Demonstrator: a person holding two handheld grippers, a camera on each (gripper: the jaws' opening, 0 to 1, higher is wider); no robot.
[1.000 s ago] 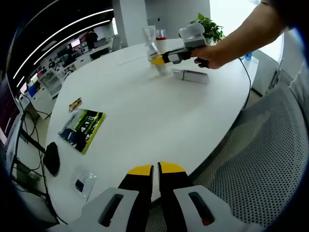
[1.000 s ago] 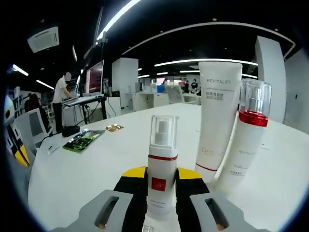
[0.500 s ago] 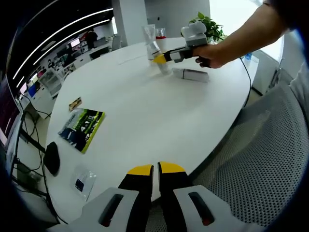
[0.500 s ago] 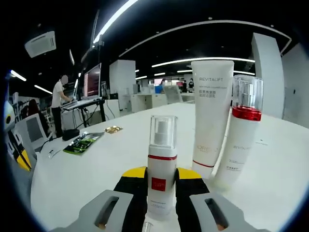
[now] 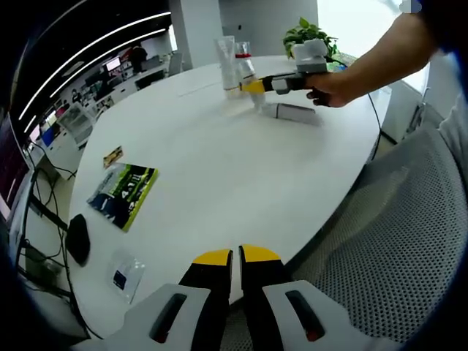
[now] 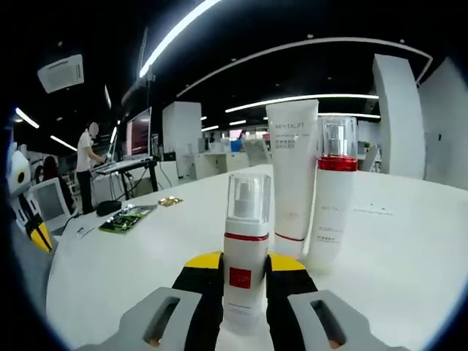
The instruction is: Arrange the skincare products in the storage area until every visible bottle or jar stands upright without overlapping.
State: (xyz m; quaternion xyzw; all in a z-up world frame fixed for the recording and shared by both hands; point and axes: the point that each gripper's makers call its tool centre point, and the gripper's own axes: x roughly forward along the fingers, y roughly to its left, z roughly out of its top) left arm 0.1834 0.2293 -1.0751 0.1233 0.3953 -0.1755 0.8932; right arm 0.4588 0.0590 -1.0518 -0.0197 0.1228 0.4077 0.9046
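Holding that little pump bottle (image 6: 246, 252) upright in the right hand-held gripper (image 6: 246, 281), jaws clamped on its lower body, so the step in hand looks like setting it down on the big white bench (image 5: 219, 168) next to the other two. In the right gripper view the tall white tube (image 6: 291, 172) and the red-collared bottle (image 6: 330, 197) stand upright just beyond it, side by side and very close together.

My take on doing it well: pick a bare patch of bench near those two but clear of them, keep the bottle vertical all the way down, get its base flat before letting the jaws go, then back straight out so nothing gets nudged. That tall tube looks tippy, so I'd stay off it.

The left hand-held gripper (image 5: 235, 259) hangs at the near bench edge with its jaws nearly together and nothing in them.

Hard bits: from the left gripper view there's a flat whitish thing (image 5: 292, 112) lying on the bench by the person's hand (image 5: 333, 86), and I can't tell if it's a product lying down or a box. The pump bottle's base is hidden between the jaws, so I can't say whether it's touching the bench yet. Labels are too small to read.
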